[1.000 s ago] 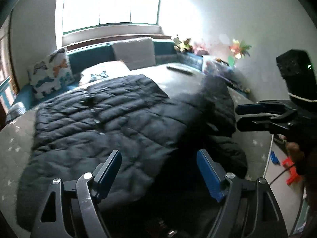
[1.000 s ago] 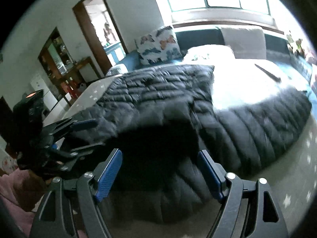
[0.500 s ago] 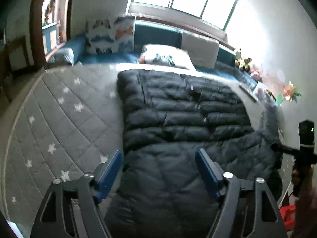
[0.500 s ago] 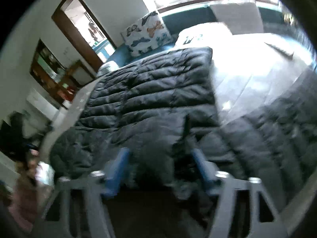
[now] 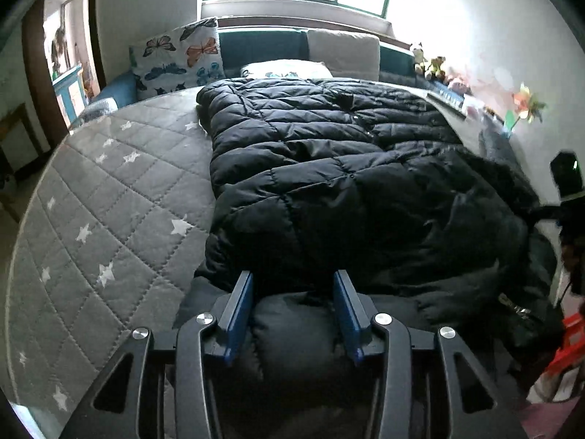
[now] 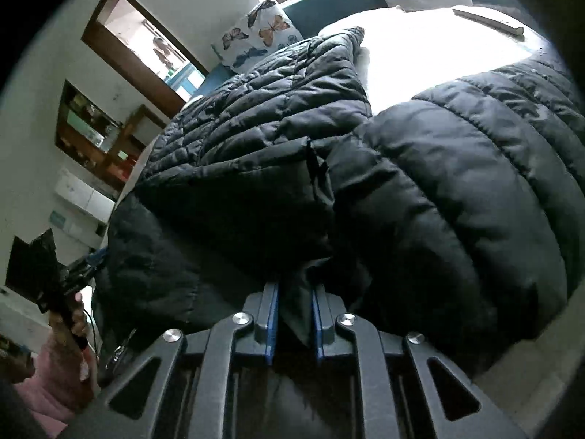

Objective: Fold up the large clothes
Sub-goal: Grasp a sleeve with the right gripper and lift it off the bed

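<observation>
Black puffer coat [image 6: 420, 190] pinched in right tool [image 6: 294, 314].

Notes on what we cannot make out:
- black puffer coat [image 5: 351, 190]: near hem hidden behind left gripper [image 5: 292, 311], right part cut by lens edge.
- right gripper [image 6: 294, 314]: pads buried in coat fold, tips unseen by us.
- person's hand [image 6: 69, 329]: cropped at frame rim.
- shelf toys [image 5: 429, 60]: too small for us to identify.
</observation>
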